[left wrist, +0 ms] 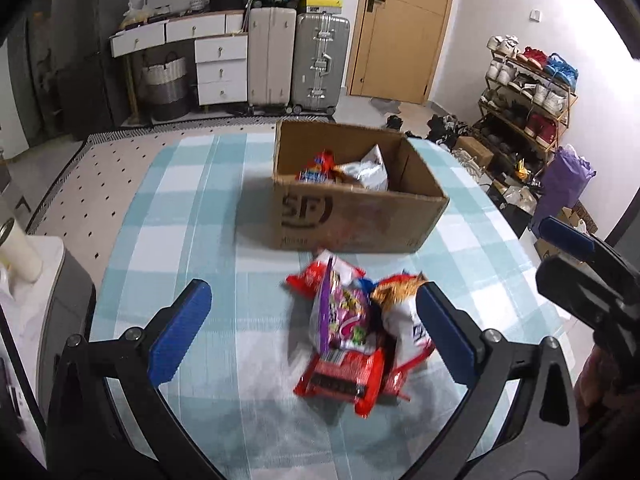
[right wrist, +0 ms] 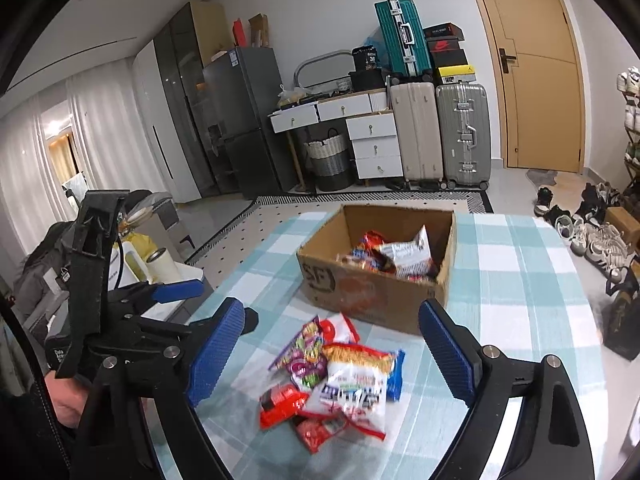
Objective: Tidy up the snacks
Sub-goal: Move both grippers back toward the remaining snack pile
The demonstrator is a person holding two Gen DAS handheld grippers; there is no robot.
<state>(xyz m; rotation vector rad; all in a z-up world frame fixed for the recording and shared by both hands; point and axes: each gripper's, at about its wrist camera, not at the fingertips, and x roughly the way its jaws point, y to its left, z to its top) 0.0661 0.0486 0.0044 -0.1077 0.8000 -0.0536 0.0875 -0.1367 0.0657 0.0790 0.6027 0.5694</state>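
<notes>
Each handheld gripper is a black plastic frame with two curved arms running up to flat fingers. The left gripper (left wrist: 314,332) carries blue ribbed pads (left wrist: 180,334) with round silver screws at the pivots; the right gripper (right wrist: 332,360) is built the same (blue pads (right wrist: 218,354) too). At nine o'clock in the right wrist view, a dark sleeve (right wrist: 36,436) shows.

text: "SF" | on: cardboard box (left wrist: 352,220) front | snack packets' print: blurred
</notes>
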